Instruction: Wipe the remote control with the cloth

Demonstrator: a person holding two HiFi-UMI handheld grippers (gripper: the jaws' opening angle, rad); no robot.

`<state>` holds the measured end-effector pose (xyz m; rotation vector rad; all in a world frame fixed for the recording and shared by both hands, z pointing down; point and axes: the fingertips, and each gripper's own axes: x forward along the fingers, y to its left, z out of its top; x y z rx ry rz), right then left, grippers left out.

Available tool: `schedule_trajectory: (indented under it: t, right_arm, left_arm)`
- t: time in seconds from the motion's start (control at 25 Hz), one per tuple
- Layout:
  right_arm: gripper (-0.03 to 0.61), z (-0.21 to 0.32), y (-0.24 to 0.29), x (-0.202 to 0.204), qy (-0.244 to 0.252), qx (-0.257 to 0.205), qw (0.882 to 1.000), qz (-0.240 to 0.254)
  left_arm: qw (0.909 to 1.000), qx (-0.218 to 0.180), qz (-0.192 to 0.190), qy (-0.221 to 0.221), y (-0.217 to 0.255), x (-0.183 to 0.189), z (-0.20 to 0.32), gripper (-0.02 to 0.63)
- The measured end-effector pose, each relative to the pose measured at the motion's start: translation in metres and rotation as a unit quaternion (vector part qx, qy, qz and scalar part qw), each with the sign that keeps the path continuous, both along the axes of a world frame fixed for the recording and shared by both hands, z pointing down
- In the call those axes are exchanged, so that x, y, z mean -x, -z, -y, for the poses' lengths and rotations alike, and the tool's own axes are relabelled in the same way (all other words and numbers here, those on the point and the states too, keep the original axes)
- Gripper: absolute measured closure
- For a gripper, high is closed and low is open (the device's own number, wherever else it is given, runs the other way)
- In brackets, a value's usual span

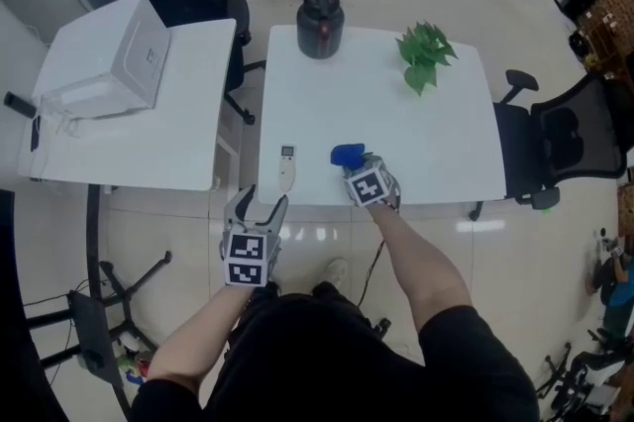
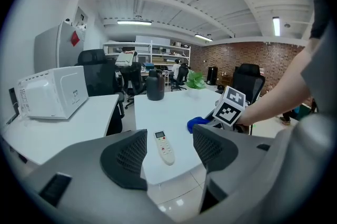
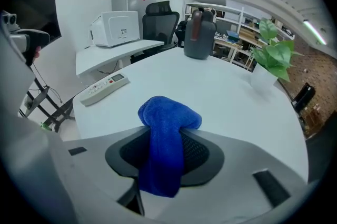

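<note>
Torso point(image 1: 327, 361) in dark top is filling head view at 6 o'clock, both arms reaching fwd.

1. L tongs point(image 1: 260, 209): hanging just off desk's near edge, over tiled floor point(image 1: 475, 252). Jaws are standing wide apart, w/ nothing btwn pads point(image 2: 126, 157). Own view is looking through the gap at remote beyond, not touching it.

2. R tongs point(image 1: 357, 167): pointing steeply down at desk top, near front edge. Jaws are gripping cloth narrowly, pressing it from both sides.

3. Cloth point(image 3: 166, 128), blue, fluffy: bunching up past R tongs' tips and trailing back btwn them. Whether bunched end is touching desk top can't be told.

4. Remote control point(image 1: 286, 166), white: lying flat on desk near front-left corner, display end point(image 1: 287, 153) pointing to 12 o'clock. It is sitting at cloth's 9 o'clock, near but apart from it, w/ L tongs at its 6 o'clock.

5. Desk point(image 1: 396, 113), white: carrying items 3, 4, 6, 7.

6. Dark jug point(image 1: 320, 24): standing upright at desk's 11 o'clock, by far edge.

7. Green plant point(image 1: 426, 53): standing at desk's 1 o'clock.

8. Second desk point(image 1: 149, 138), white: standing at 9 o'clock, carrying white microwave point(image 1: 114, 63).

9. Black office chair point(image 1: 565, 148): standing at 3 o'clock, beside main desk.
</note>
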<state>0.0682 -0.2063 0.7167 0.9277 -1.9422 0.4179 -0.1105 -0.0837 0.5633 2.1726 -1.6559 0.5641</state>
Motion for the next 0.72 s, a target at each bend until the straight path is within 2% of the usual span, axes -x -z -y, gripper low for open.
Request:
schedule_trajectory:
  t: [0.2, 0.36, 0.56, 0.72]
  right_arm:
    - [0.370, -0.004, 0.008, -0.003, -0.004, 0.001, 1.000, 0.016]
    - [0.370, -0.012, 0.053, -0.007, -0.014, -0.045, 0.997, 0.066]
    - [0.370, -0.056, 0.148, 0.014, 0.011, -0.106, 0.980, 0.165]
    - [0.381, -0.097, 0.215, 0.033, 0.024, -0.148, 0.964, 0.218]
  left_arm:
    - [1.0000, -0.007, -0.006, -0.004, 0.005, -0.003, 0.004, 0.337]
    - [0.9995, -0.022, -0.018, -0.010, 0.017, -0.008, 0.007, 0.337]
    - [0.9961, -0.050, -0.053, -0.050, 0.048, -0.023, 0.005, 0.337]
    - [0.9893, -0.084, -0.067, -0.098, 0.082, -0.040, -0.001, 0.350]
